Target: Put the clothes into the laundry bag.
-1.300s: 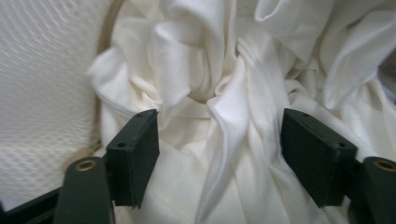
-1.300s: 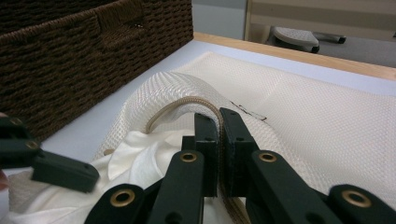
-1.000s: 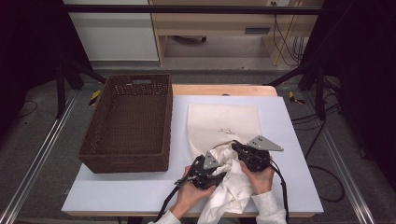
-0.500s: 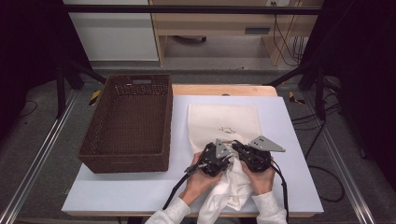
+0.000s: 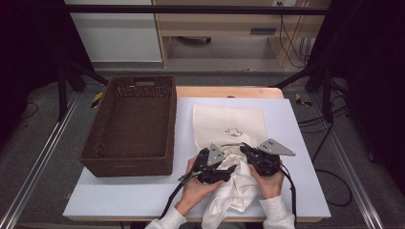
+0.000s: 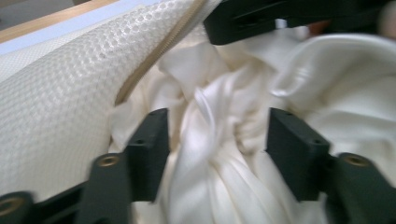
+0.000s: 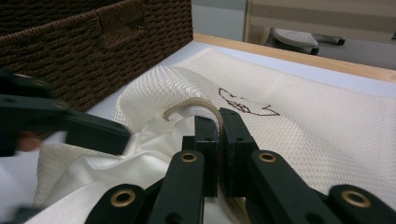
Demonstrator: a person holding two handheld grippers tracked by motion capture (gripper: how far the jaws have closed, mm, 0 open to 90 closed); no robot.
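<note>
Wicker basket (image 5: 131, 126) at left of table (image 5: 296, 143). Left gripper (image 5: 229, 171), jaws just opened, straddles loose white garment (image 5: 239, 191) at the near edge. Right gripper (image 5: 244, 149) pinches the rim of mesh laundry bag (image 5: 229, 121) lying centre-right.

Two hand-held grippers at the mouth of a mesh bag, seen from above.

The mesh bag (image 5: 229, 125) lies flat on the white table (image 5: 291, 124), right of the brown wicker basket (image 5: 131, 126). The left gripper (image 5: 230, 171) and the right gripper (image 5: 244, 149) meet over the bunched white cloth (image 5: 235, 193), which trails from the bag's near edge toward the table front.
</note>
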